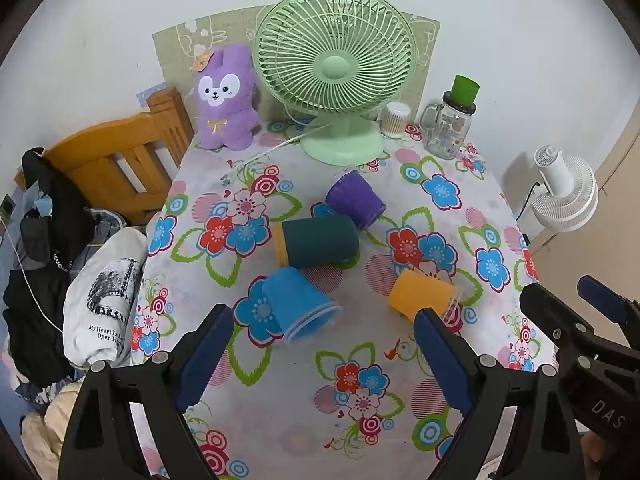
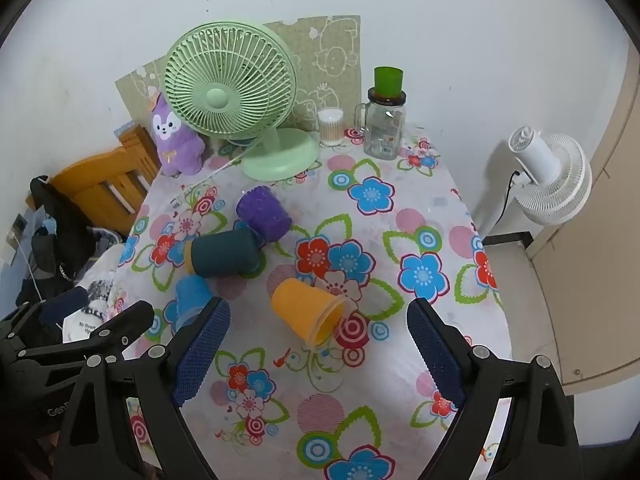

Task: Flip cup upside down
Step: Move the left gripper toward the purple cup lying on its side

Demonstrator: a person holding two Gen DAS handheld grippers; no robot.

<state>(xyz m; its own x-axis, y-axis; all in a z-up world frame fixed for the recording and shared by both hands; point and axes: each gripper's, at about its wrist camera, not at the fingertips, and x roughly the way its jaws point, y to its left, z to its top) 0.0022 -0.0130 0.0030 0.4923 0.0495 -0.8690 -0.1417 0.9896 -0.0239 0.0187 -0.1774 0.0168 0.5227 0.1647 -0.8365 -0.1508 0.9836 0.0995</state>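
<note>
Presently: four cups lie on their sides mid-table, none yet inverted — blue cup (image 1: 298,306), yellow cup (image 2: 308,312), dark green cup (image 1: 320,242), purple cup (image 1: 356,200). Your left gripper (image 1: 324,354) and right gripper (image 2: 318,354) hang short of them, fingers wide apart, holding nothing. Risk: round walls roll; a nudge could send one into its neighbour or off the tablecloth (image 2: 400,224) edge. Unclear: which cup is intended; the blue cup sits half hidden behind a finger in the right view.
</note>
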